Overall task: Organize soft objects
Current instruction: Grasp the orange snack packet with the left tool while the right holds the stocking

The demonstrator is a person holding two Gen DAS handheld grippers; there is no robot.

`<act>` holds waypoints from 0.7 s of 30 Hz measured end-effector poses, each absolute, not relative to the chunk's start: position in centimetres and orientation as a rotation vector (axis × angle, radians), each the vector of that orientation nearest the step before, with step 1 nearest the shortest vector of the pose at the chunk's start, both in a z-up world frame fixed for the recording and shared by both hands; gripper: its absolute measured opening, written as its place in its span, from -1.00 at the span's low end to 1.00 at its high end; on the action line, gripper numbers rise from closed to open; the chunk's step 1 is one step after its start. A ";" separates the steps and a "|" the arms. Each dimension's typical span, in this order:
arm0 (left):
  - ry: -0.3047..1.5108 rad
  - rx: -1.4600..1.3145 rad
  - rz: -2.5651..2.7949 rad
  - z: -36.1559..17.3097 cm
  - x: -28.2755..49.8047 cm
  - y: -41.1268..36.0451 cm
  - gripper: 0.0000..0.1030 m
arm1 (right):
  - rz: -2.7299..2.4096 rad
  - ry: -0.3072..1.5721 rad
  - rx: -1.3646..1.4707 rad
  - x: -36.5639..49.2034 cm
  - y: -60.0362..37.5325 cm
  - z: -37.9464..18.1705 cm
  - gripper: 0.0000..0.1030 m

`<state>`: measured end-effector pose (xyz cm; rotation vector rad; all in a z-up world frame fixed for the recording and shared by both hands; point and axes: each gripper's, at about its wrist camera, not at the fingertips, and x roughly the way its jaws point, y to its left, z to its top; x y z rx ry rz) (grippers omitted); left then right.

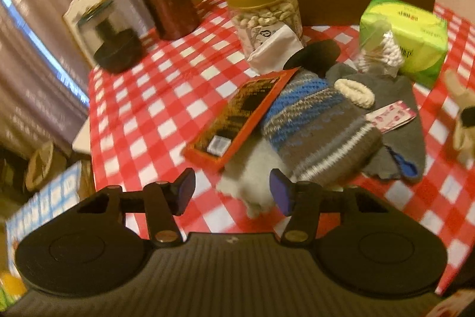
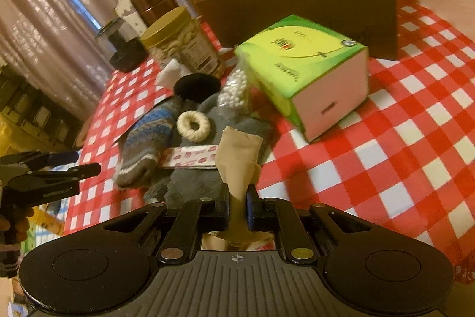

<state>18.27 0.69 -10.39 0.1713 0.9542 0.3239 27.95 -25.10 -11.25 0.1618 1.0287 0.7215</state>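
Pinching a beige stocking, the right hand-held gripper holds it just in front of the grey cloth on the checkered worktop. Beside that cloth lies a striped knit sock. The left hand-held gripper stands open over a white fluffy piece, nothing pressed between its pads.

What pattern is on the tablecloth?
Red and white checks; the tablecloth shows best in the right wrist view.
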 end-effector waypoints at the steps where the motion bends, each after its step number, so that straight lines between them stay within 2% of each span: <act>1: 0.956 0.196 0.312 -10.7 18.9 0.9 0.00 | 0.704 1.029 0.169 28.1 -25.2 -11.2 -0.79; 17: 0.994 0.363 0.098 -14.2 25.1 4.2 -0.37 | 0.507 1.027 0.219 28.4 -25.0 -10.4 -0.79; 19: 0.992 0.369 0.077 -14.4 25.4 4.6 -0.55 | 0.491 1.029 0.219 28.4 -24.9 -10.4 -0.79; 20: 0.995 0.370 0.067 -14.5 25.5 4.8 -0.58 | 0.482 1.032 0.219 28.3 -24.8 -10.5 -0.79; 21: 0.995 0.369 0.056 -14.5 25.7 5.0 -0.82 | 0.476 1.034 0.219 28.3 -24.8 -10.5 -0.79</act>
